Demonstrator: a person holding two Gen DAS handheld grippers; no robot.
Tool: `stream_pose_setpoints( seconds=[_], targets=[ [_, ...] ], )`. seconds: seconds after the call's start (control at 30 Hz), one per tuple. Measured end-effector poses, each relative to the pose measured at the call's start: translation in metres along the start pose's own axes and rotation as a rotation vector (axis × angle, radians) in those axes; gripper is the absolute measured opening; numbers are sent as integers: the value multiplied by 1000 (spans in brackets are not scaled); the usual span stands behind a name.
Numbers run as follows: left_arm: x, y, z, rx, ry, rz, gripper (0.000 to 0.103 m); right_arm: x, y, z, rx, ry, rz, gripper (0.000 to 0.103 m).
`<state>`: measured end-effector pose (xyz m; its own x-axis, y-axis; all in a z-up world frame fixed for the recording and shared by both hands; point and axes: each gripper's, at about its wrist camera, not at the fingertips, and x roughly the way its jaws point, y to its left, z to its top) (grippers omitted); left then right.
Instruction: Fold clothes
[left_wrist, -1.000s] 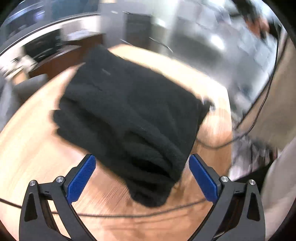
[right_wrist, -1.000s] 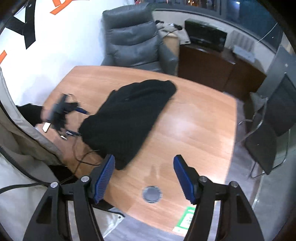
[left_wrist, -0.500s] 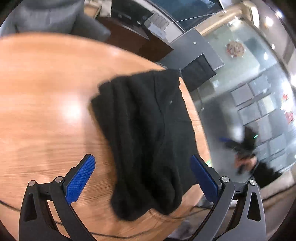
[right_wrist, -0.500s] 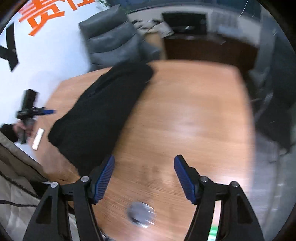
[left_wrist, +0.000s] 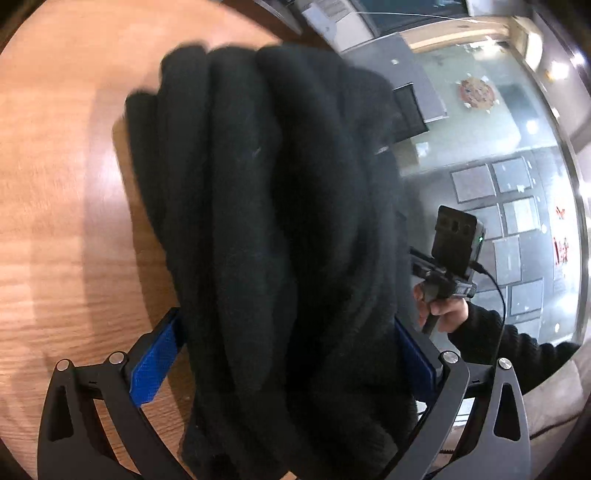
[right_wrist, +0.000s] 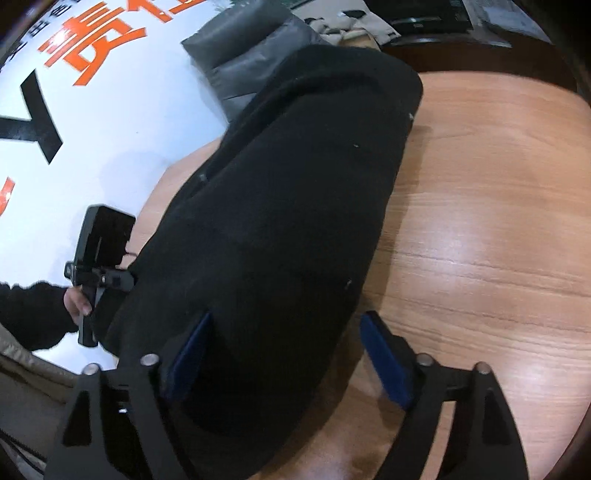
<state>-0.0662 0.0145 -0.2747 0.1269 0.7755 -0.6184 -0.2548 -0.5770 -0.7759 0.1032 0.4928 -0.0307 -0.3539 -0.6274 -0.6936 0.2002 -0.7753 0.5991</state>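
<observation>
A folded, fuzzy black garment is lying on the round brown wooden desk. The left gripper and the right gripper are holding their jaws spread wide around its ends.

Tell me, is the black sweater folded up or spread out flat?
Folded: the black sweater sits as a thick bundle, stacked rolled layers showing at one end.

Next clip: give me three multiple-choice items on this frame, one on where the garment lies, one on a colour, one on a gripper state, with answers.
1. The black garment lies:
A. on the wooden table
B. on the grey armchair
C. on the floor

2. The finger pads are:
A. red
B. blue
C. green

3. The left hand-held gripper is:
A. shut on nothing
B. open, garment between its fingers
C. out of view

Answers: 1 A, the wood surrounds the fabric; 2 B, blue pads show in both views; 3 B, its pads stand wide either side of the folds.
</observation>
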Motion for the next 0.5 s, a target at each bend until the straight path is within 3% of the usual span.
stream_pose_setpoints(
  seconds=[0.2, 0.3, 0.37, 0.5],
  targets=[
    [6, -2, -6, -11, 5, -53, 103, -2, -1, -10, 88, 54, 103, 90],
    [10, -5, -5, -18, 19, -59, 103, 6, 3, -9, 82, 87, 88, 90],
    [8, -4, -3, -34, 19, -62, 102, 2, 5, -9, 65, 75, 65, 73],
    [-8, 8, -10, -101, -22, -112, 76, -19, 22, -12, 30, 25, 18, 55]
  ],
)
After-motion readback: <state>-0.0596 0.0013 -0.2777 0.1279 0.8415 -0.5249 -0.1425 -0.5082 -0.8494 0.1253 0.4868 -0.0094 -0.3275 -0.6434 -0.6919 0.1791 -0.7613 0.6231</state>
